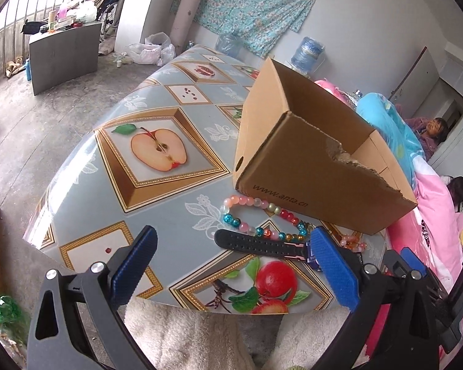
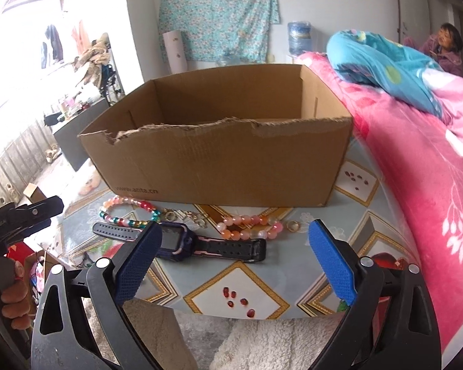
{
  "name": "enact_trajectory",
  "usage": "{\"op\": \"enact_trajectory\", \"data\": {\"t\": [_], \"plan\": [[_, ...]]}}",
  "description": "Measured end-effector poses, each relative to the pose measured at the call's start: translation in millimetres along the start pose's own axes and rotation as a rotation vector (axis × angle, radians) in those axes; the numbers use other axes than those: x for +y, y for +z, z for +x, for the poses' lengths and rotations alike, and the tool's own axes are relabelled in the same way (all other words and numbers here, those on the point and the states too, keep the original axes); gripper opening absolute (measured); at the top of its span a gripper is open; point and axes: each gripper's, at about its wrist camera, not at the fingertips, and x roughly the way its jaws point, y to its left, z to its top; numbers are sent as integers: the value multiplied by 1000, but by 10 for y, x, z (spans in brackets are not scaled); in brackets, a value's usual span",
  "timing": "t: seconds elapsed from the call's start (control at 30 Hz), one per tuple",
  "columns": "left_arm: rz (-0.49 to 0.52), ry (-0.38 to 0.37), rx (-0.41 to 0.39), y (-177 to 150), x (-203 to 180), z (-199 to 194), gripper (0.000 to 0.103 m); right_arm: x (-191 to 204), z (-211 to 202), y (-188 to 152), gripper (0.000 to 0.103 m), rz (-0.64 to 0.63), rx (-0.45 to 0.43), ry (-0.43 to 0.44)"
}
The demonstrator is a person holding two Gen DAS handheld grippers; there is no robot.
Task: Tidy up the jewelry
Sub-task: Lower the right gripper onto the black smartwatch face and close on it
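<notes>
An open cardboard box (image 2: 219, 166) with a torn front rim stands on the fruit-patterned table (image 2: 247, 289); it also shows in the left wrist view (image 1: 308, 166). In front of it lie a multicoloured bead bracelet (image 2: 129, 212), a pink bead bracelet (image 2: 250, 226), a metal chain (image 2: 185, 215), a small ring (image 2: 293, 225) and a dark smartwatch (image 2: 182, 242). The left view shows the multicoloured bracelet (image 1: 262, 215) and watch strap (image 1: 256, 243). My right gripper (image 2: 234, 252) is open, just before the watch. My left gripper (image 1: 231, 256) is open, near the strap.
A bed with pink and blue bedding (image 2: 416, 154) borders the table's right side. A white fluffy rug (image 2: 262, 339) lies below the table's near edge. A grey cabinet (image 1: 64, 52) stands across the concrete floor. A person (image 2: 447, 46) sits at the far right.
</notes>
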Motion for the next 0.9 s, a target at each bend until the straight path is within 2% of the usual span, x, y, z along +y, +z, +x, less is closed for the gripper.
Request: {"op": "enact_trajectory", "data": {"t": [0.13,0.2,0.3,0.33,0.43,0.6,0.77,0.9], "plan": [[72,5,3,-53,-54,62,97,181,67,45,80,-123,3,104],[115,15,4,-93,-95,99,97,273,153,63,78,-180,29,161],[153,24,10,-140,-139,142,97,383,336,86,71,-237,86,224],[158,25,13,-148,-140,155,97,416,400,87,65,-251,106,236],[162,19,14,-158,-129,181,97,503,585,57,60,-280,148,230],[141,-32,23,-147,-88,231,97,584,762,-64,52,-318,215,207],[131,-96,42,-124,-110,333,85,618,657,-192,52,-345,202,203],[121,-103,79,-99,-120,455,78,664,604,-290,52,-362,195,201]]}}
